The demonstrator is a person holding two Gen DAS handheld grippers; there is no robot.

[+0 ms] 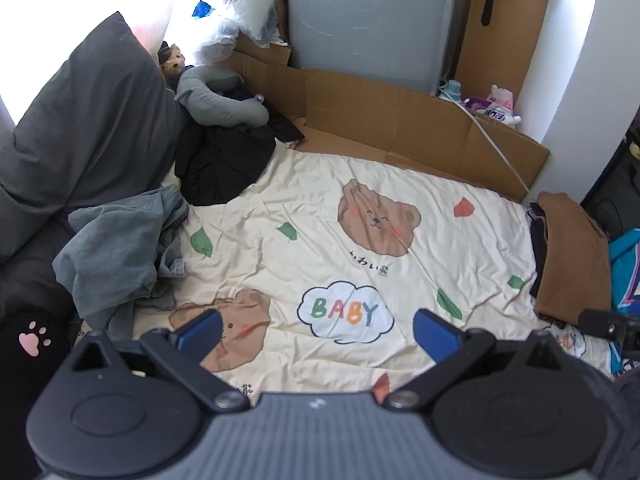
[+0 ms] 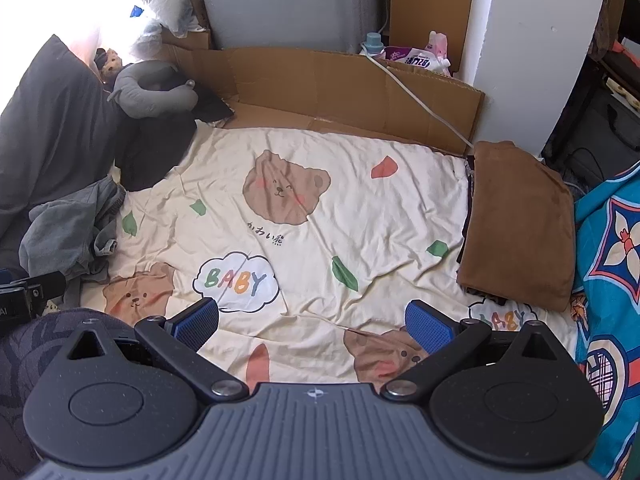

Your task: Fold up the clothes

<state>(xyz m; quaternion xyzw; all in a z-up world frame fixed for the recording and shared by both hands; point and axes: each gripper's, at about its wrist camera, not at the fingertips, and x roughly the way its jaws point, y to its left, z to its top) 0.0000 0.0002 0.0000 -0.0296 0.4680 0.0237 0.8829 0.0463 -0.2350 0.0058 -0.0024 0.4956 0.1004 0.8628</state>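
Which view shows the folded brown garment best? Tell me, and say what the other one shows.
The right wrist view: the folded brown garment lies nearly whole and large at the bed's right edge, on darker clothes. The left wrist view shows the same garment smaller, squeezed toward the frame's edge. Both grippers, left gripper and right gripper, are open and empty.

A soft grey-blue piece of clothing (image 1: 120,248) is lying crumpled in a heap at the left side of the bed. A black garment (image 1: 224,160) is bunched up behind it. A brown cloth (image 2: 520,224) is lying folded flat at the right, on something dark.
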